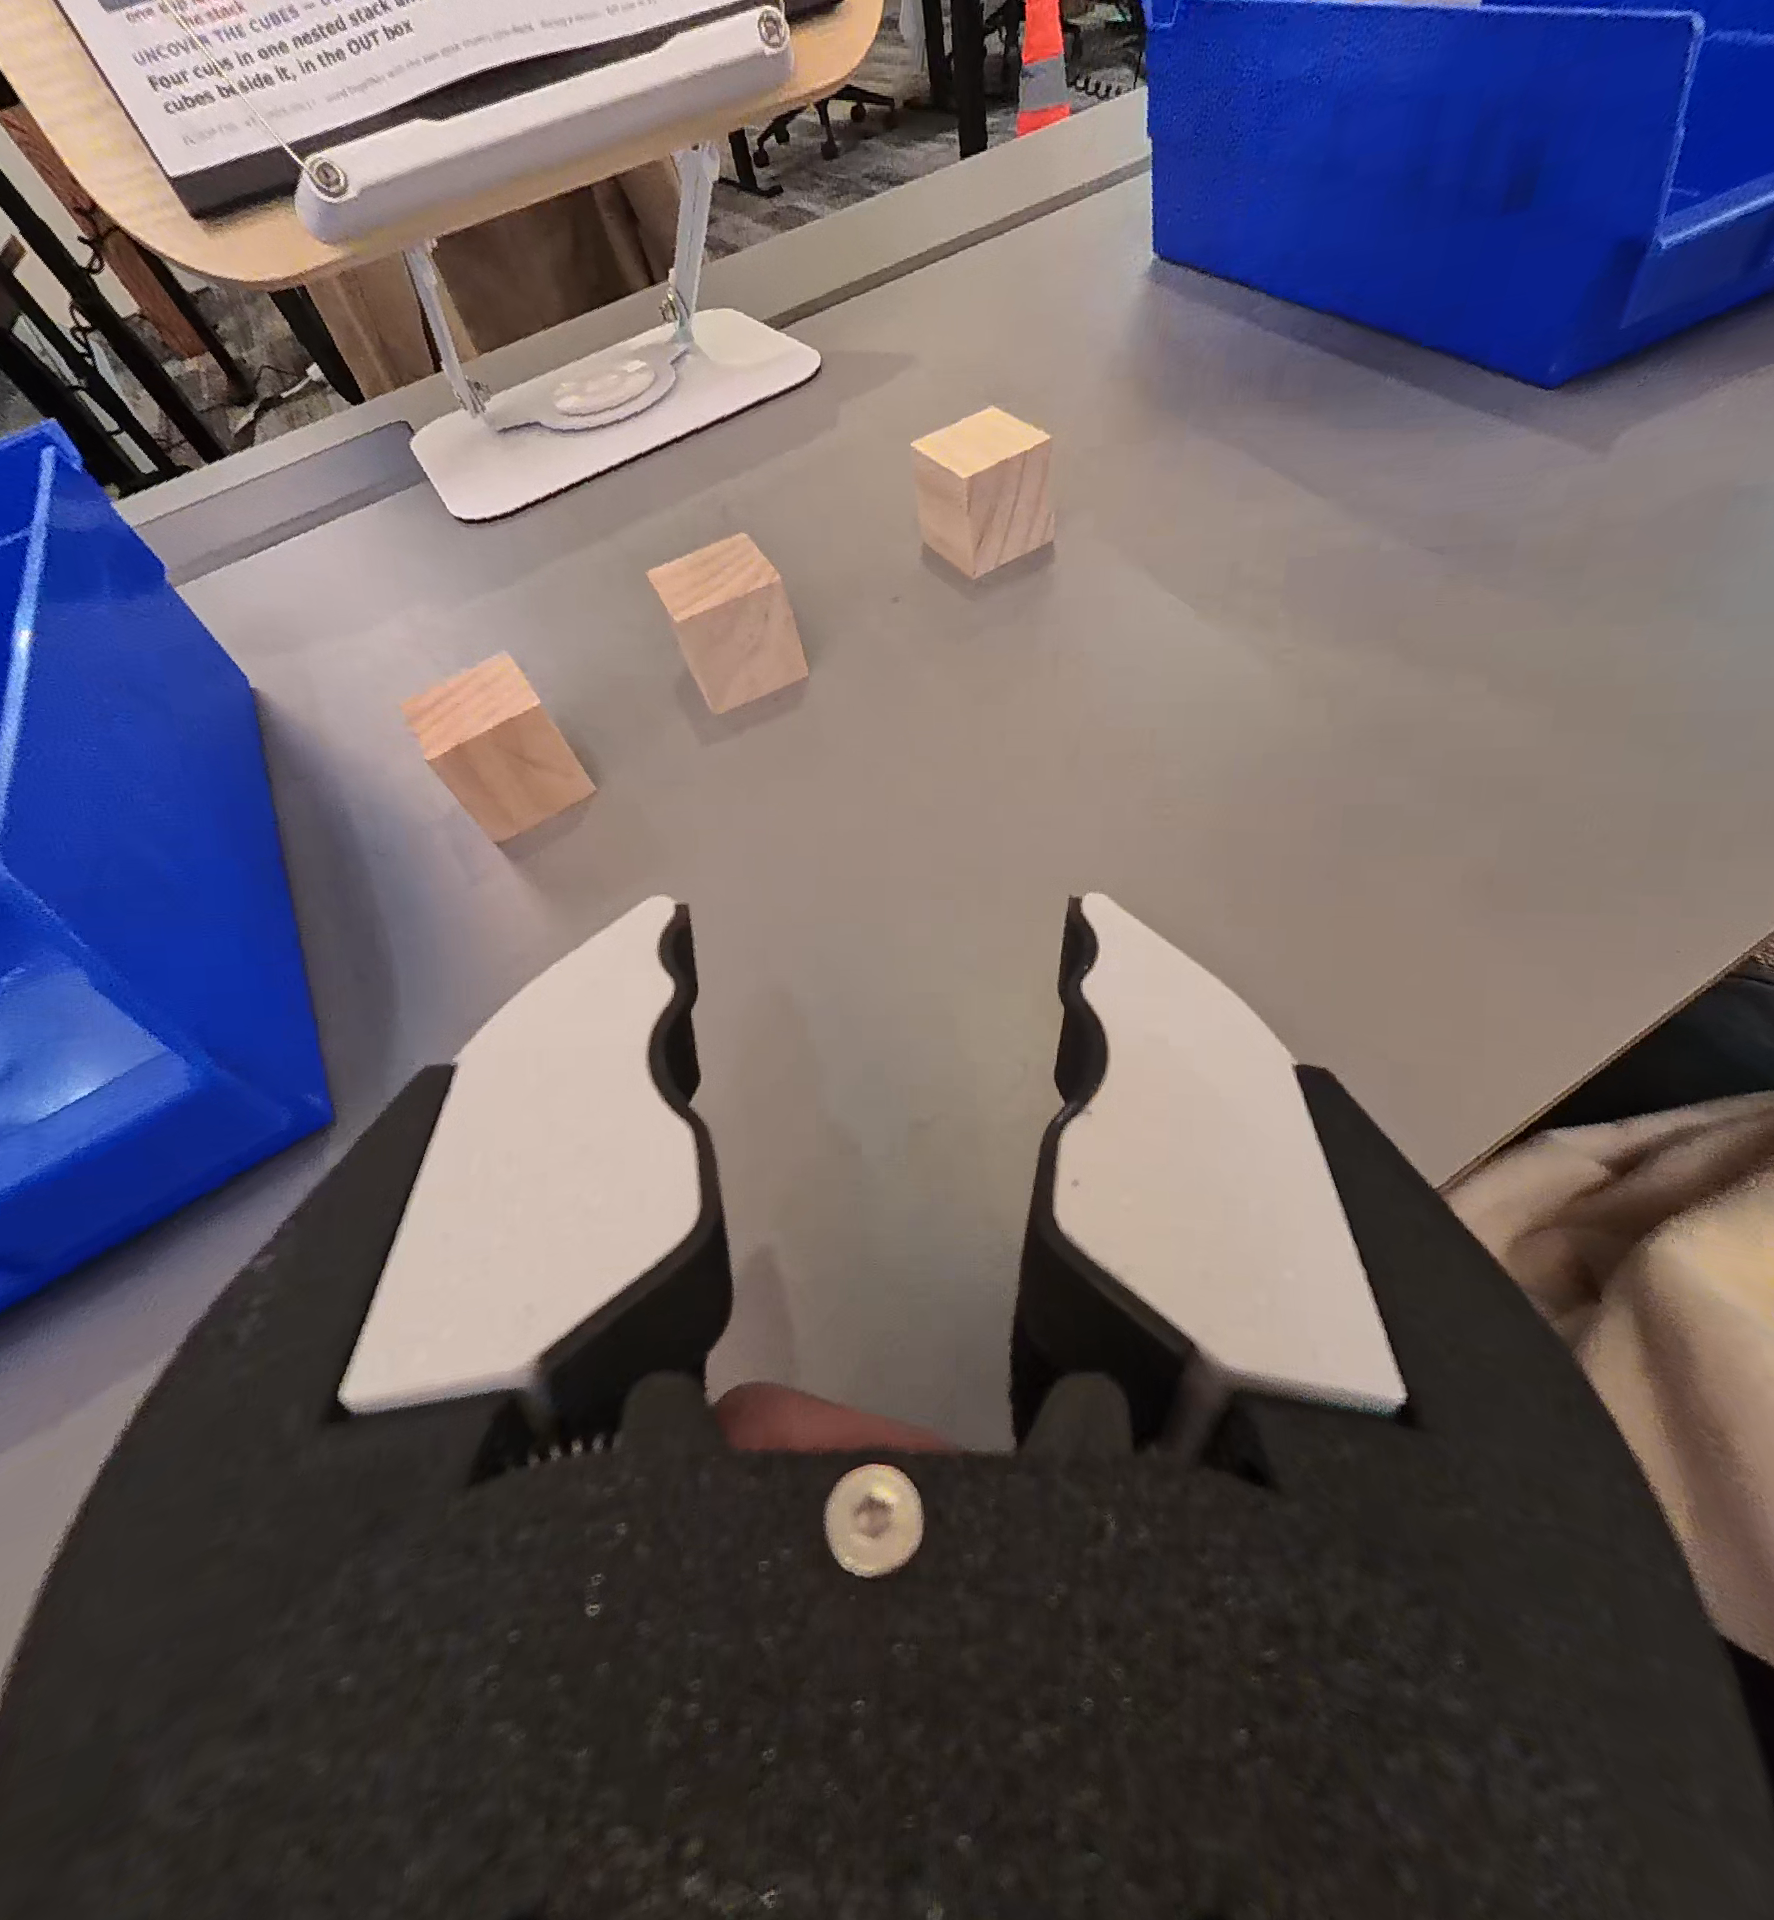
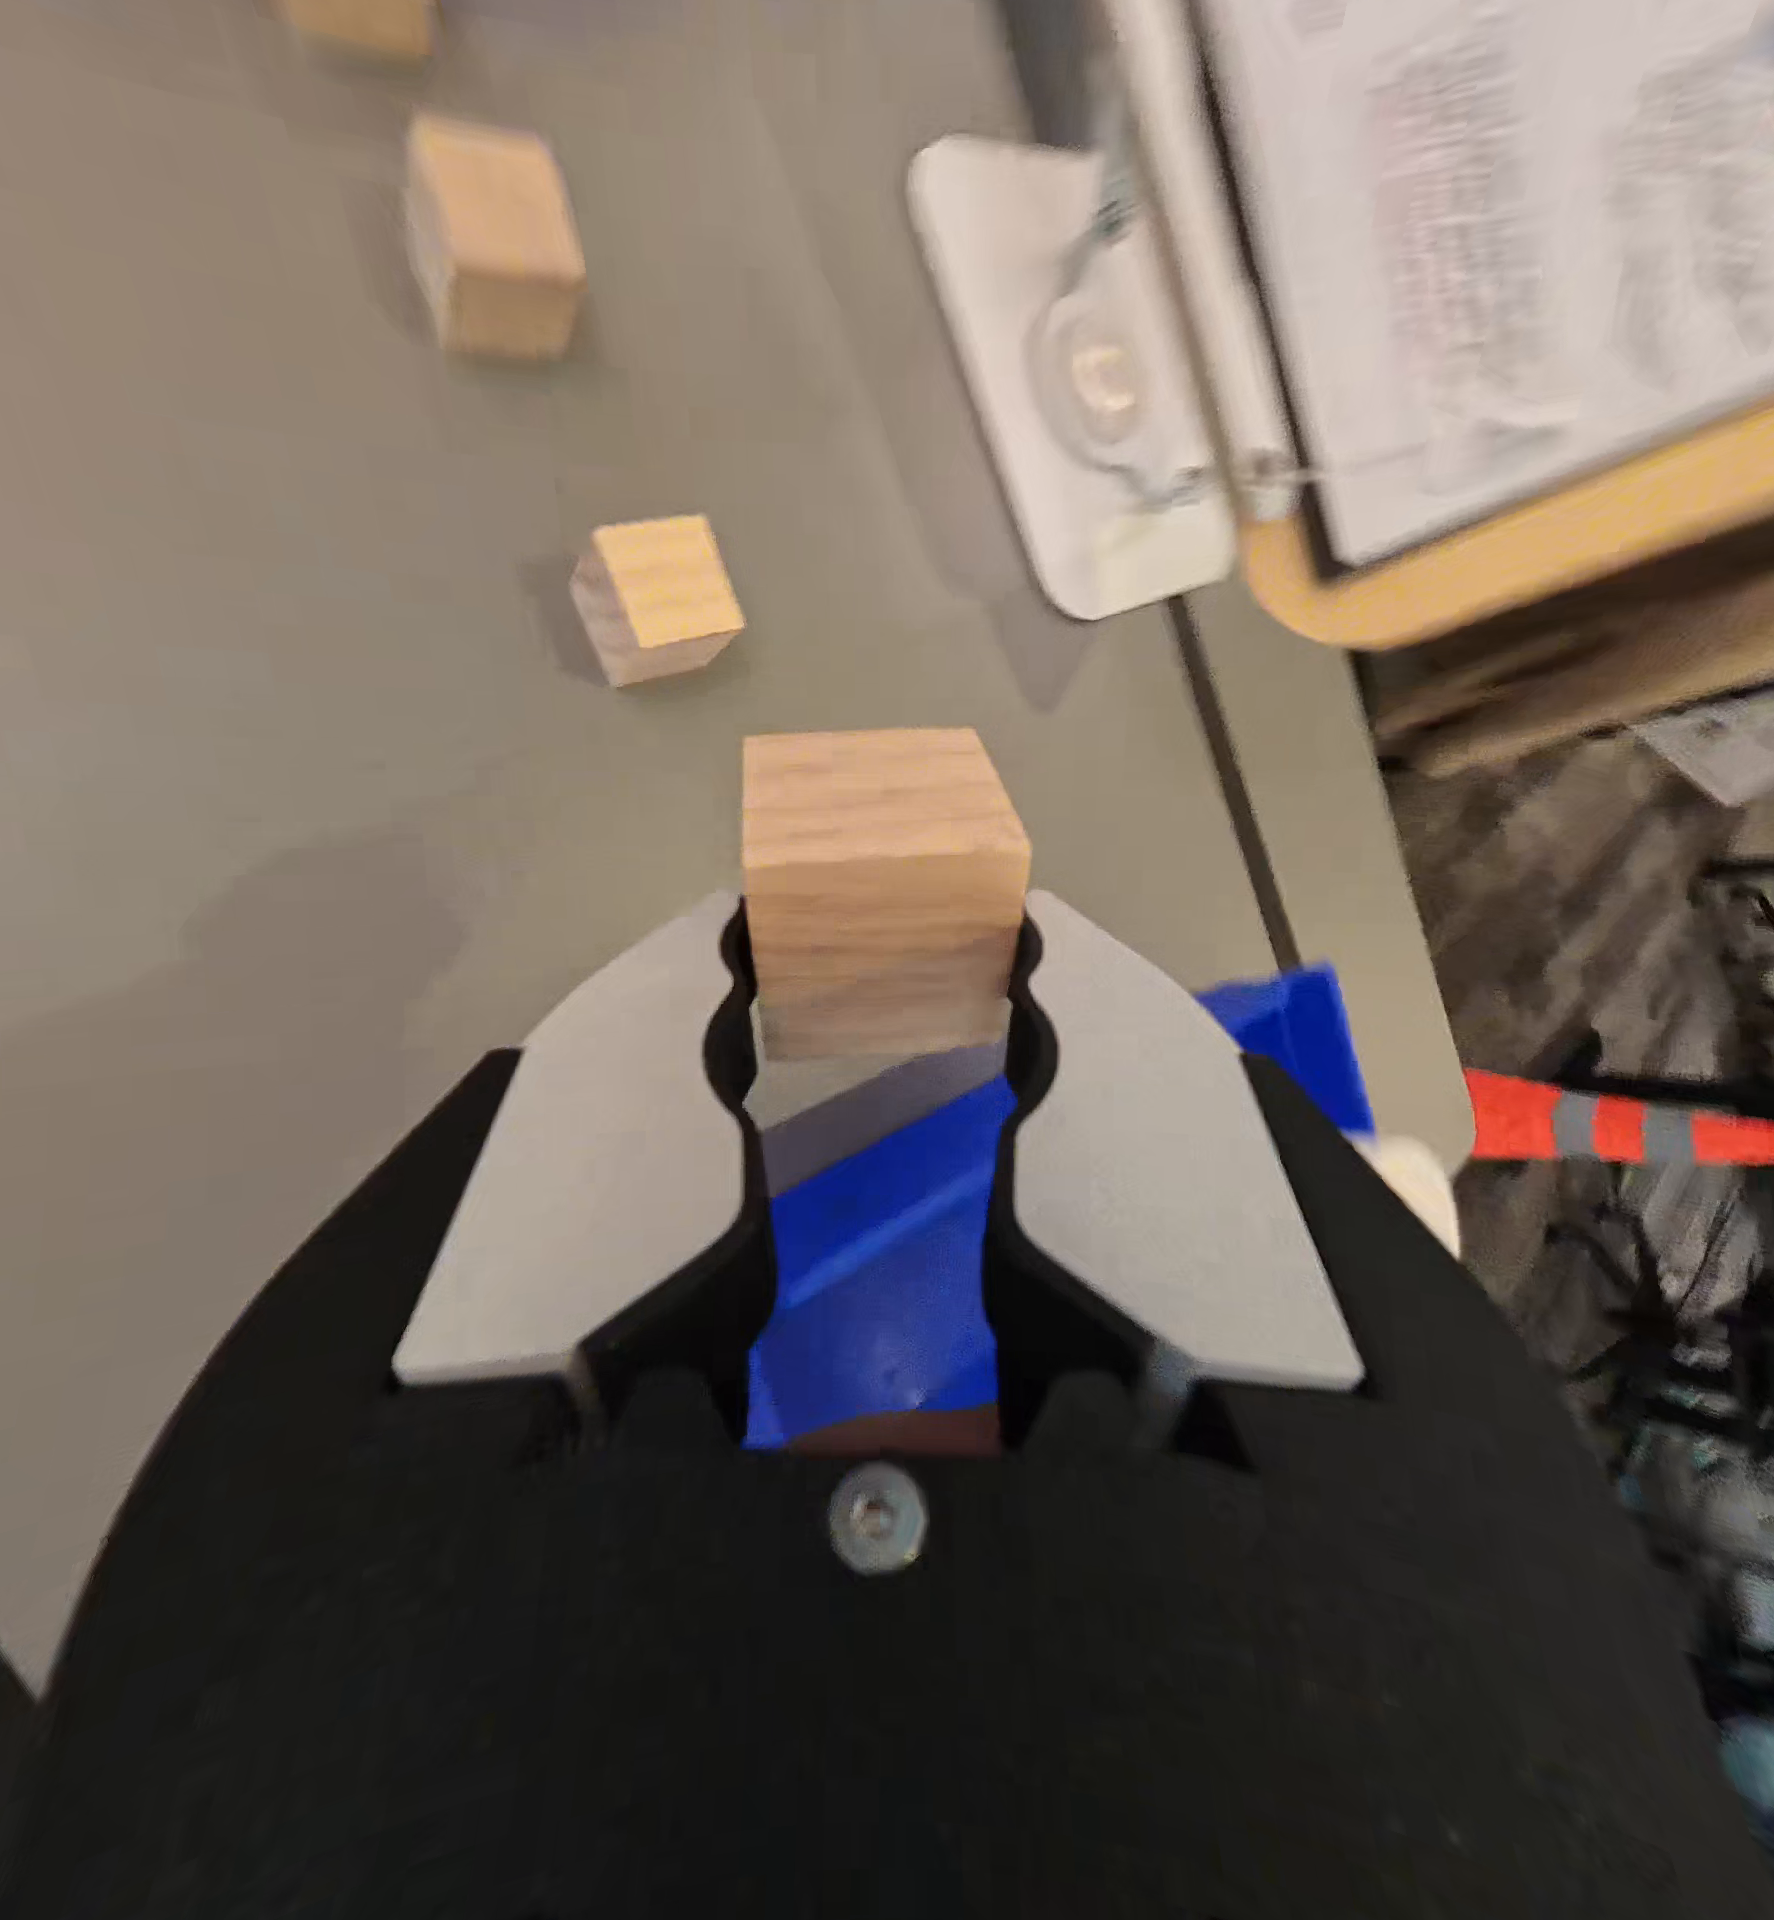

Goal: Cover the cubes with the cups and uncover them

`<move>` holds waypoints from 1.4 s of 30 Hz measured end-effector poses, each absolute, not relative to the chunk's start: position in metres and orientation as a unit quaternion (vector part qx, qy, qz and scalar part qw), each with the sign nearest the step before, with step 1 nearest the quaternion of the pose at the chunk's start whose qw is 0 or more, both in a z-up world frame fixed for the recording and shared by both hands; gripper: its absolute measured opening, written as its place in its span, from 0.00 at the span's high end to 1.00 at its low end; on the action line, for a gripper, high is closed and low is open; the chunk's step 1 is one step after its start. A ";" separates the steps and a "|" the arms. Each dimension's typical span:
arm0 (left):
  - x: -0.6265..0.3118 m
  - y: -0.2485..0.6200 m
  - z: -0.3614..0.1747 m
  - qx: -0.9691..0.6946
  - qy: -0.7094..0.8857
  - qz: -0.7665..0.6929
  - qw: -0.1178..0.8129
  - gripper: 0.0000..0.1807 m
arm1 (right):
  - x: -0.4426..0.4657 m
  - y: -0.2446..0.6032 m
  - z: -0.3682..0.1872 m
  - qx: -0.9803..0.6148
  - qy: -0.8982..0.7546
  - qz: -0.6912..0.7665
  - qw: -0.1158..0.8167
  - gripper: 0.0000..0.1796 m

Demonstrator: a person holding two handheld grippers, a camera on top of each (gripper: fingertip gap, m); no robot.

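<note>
Three wooden cubes stand in a slanted row on the grey table: a near left cube, a middle cube and a far right cube. My left gripper is open and empty, held above the table short of the row. My right gripper is shut on a fourth wooden cube and holds it in the air. Beyond it the right wrist view shows the nearest cube, the middle cube and part of another cube. No cups are in view.
A blue bin stands at the left and another blue bin at the back right. A white stand with an instruction sheet sits behind the cubes. A beige sleeve shows at the right. A blue bin lies under my right gripper.
</note>
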State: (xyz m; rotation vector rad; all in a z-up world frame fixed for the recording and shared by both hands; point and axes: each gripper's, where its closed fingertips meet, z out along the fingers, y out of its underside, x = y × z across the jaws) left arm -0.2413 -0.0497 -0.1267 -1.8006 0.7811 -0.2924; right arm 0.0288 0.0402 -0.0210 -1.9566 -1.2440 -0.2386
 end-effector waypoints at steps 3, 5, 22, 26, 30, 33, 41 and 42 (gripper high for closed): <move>-0.239 -0.049 -0.132 -0.765 0.332 -0.126 0.537 0.63 | 0.087 0.003 -0.001 -0.817 -0.338 -0.102 0.457 0.75; -0.237 -0.050 -0.135 -0.766 0.337 -0.126 0.532 0.63 | 0.140 -0.013 -0.010 -0.863 -0.240 -0.119 0.428 0.75; -0.231 -0.053 -0.144 -0.767 0.362 -0.115 0.518 0.63 | 0.298 0.062 -0.176 -0.999 0.016 -0.048 0.003 0.75; -0.229 -0.056 -0.144 -0.762 0.372 -0.113 0.518 0.62 | 0.296 0.064 -0.177 -0.998 0.011 -0.051 0.016 0.74; -0.228 -0.057 -0.141 -0.757 0.373 -0.104 0.526 0.62 | 0.293 0.063 -0.171 -0.997 -0.015 -0.066 0.043 0.66; -0.237 -0.049 -0.143 -0.772 0.344 -0.085 0.528 0.62 | 0.268 0.066 -0.134 -0.983 -0.047 -0.076 0.161 0.62; -0.244 -0.042 -0.141 -0.786 0.311 -0.101 0.525 0.62 | 0.080 -0.031 -0.031 -0.773 -0.099 0.015 0.626 0.65; -0.244 -0.043 -0.141 -0.785 0.313 -0.097 0.526 0.62 | 0.060 -0.045 -0.038 -0.760 -0.093 0.036 0.642 0.65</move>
